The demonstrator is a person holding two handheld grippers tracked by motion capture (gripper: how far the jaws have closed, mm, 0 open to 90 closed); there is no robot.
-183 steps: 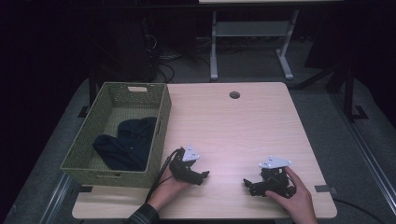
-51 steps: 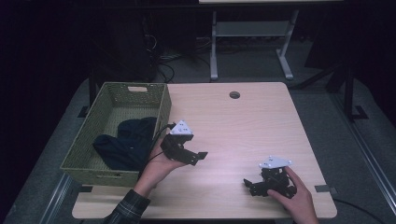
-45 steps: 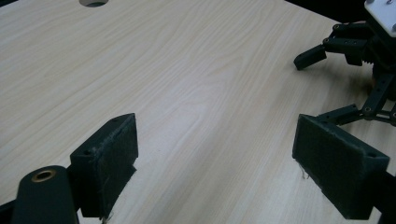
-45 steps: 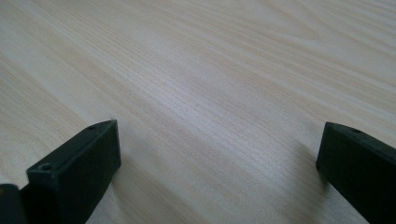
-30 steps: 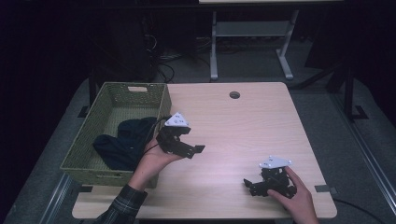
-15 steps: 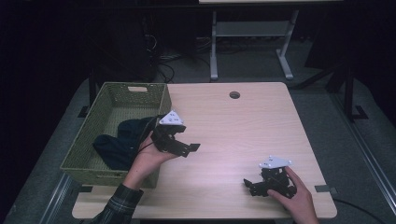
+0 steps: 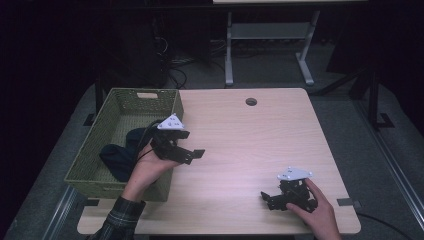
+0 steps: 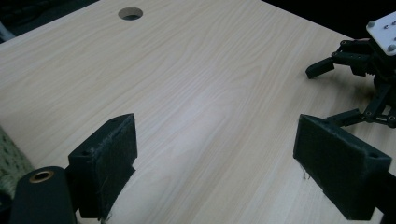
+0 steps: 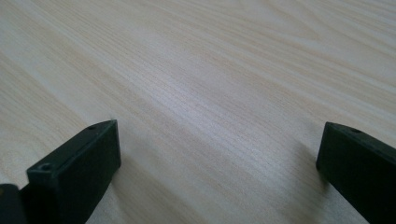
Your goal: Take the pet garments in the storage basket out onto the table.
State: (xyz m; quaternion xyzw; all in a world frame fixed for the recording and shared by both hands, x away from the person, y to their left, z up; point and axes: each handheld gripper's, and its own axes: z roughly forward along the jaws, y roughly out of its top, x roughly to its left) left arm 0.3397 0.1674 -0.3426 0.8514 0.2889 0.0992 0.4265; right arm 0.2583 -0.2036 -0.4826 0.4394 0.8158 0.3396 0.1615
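Dark cloth (image 7: 120,155) lies in the green basket (image 7: 100,177), just behind the left gripper (image 7: 182,150), which has risen toward it with fingers wide and empty, likely to reach in, while the right gripper (image 7: 274,200), also wide, rests on the table (image 7: 250,135).

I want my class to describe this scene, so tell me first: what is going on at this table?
A person holds a two-jaw gripper in each hand at a wooden table. The left gripper is raised beside a green woven basket that holds a dark cloth; its jaws are open and hold nothing. The right gripper sits low at the table's near edge, jaws also open over bare wood. Neither touches the cloth.
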